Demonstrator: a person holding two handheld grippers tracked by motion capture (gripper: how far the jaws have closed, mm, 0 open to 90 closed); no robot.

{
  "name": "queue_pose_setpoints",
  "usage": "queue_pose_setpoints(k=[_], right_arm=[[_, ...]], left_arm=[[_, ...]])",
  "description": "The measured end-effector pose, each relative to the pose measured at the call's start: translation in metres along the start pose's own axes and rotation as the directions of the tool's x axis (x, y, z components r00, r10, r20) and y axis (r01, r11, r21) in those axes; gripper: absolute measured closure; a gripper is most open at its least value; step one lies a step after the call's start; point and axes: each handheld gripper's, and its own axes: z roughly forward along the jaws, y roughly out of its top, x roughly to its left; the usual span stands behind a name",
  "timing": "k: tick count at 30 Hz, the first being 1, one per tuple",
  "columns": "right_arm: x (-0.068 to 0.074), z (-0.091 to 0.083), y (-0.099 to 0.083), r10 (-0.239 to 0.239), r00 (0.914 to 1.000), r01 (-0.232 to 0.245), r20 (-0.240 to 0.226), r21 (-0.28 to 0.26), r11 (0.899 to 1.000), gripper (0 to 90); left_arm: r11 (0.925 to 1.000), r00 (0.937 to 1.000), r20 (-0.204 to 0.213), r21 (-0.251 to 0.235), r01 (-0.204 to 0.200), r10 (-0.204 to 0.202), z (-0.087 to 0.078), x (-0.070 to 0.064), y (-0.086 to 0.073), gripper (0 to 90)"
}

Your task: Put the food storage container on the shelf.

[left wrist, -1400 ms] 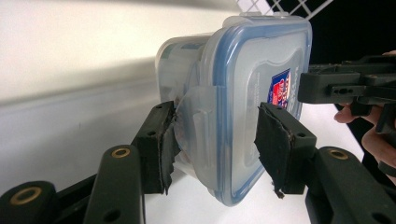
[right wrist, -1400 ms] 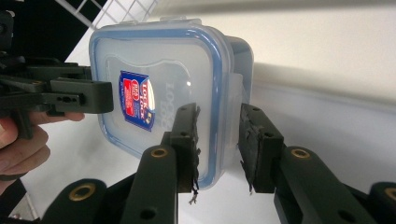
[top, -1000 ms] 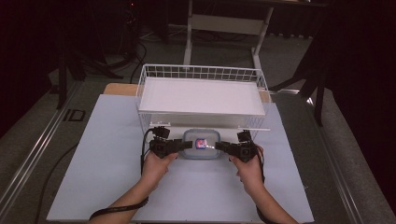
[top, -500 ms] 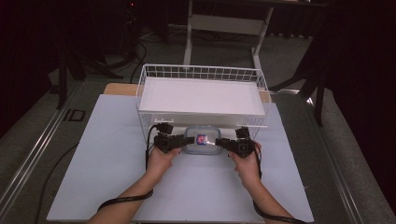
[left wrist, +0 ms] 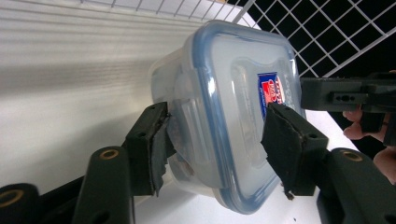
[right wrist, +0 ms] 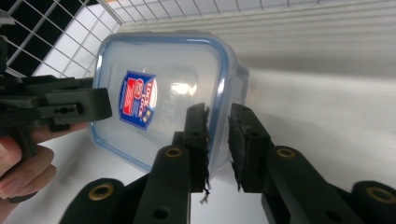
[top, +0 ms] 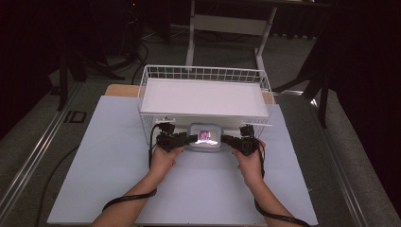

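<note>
While both grippers gripped it, the box hung just in front of the basket, low over the table. Its clear plastic looked stiff, light and slick, so the lid rim and side flap seemed the surest holds. The left gripper stood fairly wide, pads spanning the flap and lid top. The right gripper was pinched narrow on the lid's edge. Both forearms reached forward, hands level, grippers pointing inward at each other.
</note>
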Motion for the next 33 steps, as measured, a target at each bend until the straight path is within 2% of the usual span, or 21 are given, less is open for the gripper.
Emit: queue_pose_setpoints(k=[1,4,5,10,11,12,15,17,18,20,22,23,24,25,26,27,29,30,31,32,33], right_arm=[[0.001,0.001,0.001,-0.014,0.9999,0.014,0.01,-0.002,1.0,75.3],[0.003,0.003,0.001,-0.026,0.9994,0.026,0.021,-0.004,1.0,70.9],[0.003,0.006,0.001,-0.051,0.9984,0.051,0.026,-0.01,0.999,69.8],[0.002,0.011,0.002,-0.052,0.9982,0.053,0.028,-0.026,0.998,66.0],[0.003,0.013,0.002,-0.056,0.9979,0.057,0.033,-0.03,0.998,62.7],[0.003,0.013,0.002,-0.053,0.9981,0.054,0.032,-0.032,0.998,62.1],[0.005,0.014,0.002,-0.046,0.9981,0.047,0.042,-0.029,0.998,61.0],[0.006,0.014,0.002,-0.06,0.9972,0.061,0.046,-0.038,0.997,56.0],[0.007,0.013,0.001,-0.069,0.9962,0.072,0.052,-0.043,0.997,54.3],[0.01,0.009,0.0,-0.076,0.9951,0.08,0.062,-0.05,0.996,52.4],[0.011,0.004,-0.002,-0.101,0.9927,0.106,0.066,-0.066,0.992,52.2],[0.013,0.002,-0.003,-0.106,0.9923,0.111,0.064,-0.068,0.992,52.2],[0.015,0.0,-0.005,-0.116,0.9912,0.12,0.064,-0.07,0.99,52.5],[0.017,-0.002,-0.007,-0.122,0.9905,0.127,0.063,-0.072,0.989,52.6],[0.017,-0.002,-0.007,-0.122,0.9905,0.127,0.063,-0.072,0.989,52.6],[0.024,-0.006,-0.012,-0.141,0.9891,0.144,0.043,-0.069,0.987,54.7],[0.03,-0.008,-0.016,-0.16,0.9868,0.161,0.026,-0.068,0.985,57.0],[0.03,-0.008,-0.016,-0.16,0.9868,0.161,0.026,-0.068,0.985,57.0],[0.037,-0.009,-0.021,-0.175,0.9845,0.175,0.009,-0.058,0.983,62.8],[0.037,-0.009,-0.021,-0.175,0.9845,0.175,0.009,-0.058,0.983,62.8],[0.042,-0.008,-0.026,-0.185,0.9827,0.185,-0.003,-0.044,0.982,70.5]], left_arm=[[0.9998,0.9998,0.008,-0.007,0.018,-0.017,0.002,-0.001,-0.001,40.7],[0.9999,1.0,0.0,-0.012,0.006,-0.006,0.003,0.002,-0.001,37.3],[0.9993,0.9994,-0.005,-0.015,0.034,-0.034,0.006,0.003,-0.002,35.4],[0.9985,0.9986,0.002,-0.019,0.052,-0.052,0.008,0.006,0.0,31.3],[0.9994,0.9995,-0.016,-0.019,0.027,-0.028,0.009,0.005,0.001,30.0],[0.9994,0.9995,-0.016,-0.019,0.027,-0.028,0.009,0.005,0.001,29.9],[0.9999,0.9992,-0.041,-0.013,-0.006,0.006,0.011,0.002,0.003,28.5],[0.9996,0.9978,-0.061,-0.009,-0.026,0.025,0.01,0.0,0.004,28.5],[0.9985,0.9956,-0.078,-0.013,-0.052,0.051,0.008,-0.002,0.003,28.4],[0.9983,0.9949,-0.086,-0.02,-0.054,0.052,0.006,-0.004,0.002,24.3],[0.9911,0.9843,-0.129,-0.041,-0.126,0.12,0.002,-0.009,-0.002,22.3],[0.9889,0.9801,-0.145,-0.042,-0.142,0.135,0.001,-0.013,-0.004,19.4],[0.9837,0.9731,-0.158,-0.04,-0.175,0.167,-0.001,-0.015,-0.006,16.9],[0.9799,0.9696,-0.16,-0.045,-0.195,0.185,-0.004,-0.017,-0.007,16.6],[0.9799,0.9696,-0.16,-0.045,-0.195,0.185,-0.004,-0.017,-0.007,15.8],[0.9717,0.9635,-0.165,-0.072,-0.225,0.211,-0.012,-0.023,-0.011,14.0],[0.9605,0.9537,-0.178,-0.094,-0.262,0.242,-0.02,-0.03,-0.015,10.3],[0.9605,0.9537,-0.178,-0.094,-0.262,0.242,-0.02,-0.03,-0.015,5.0],[0.9522,0.9444,-0.174,-0.077,-0.296,0.279,-0.027,-0.036,-0.019,1.5],[0.9522,0.9444,-0.174,-0.077,-0.296,0.279,-0.027,-0.036,-0.019,1.5],[0.9456,0.9366,-0.169,-0.056,-0.32,0.307,-0.033,-0.042,-0.024,1.5]])
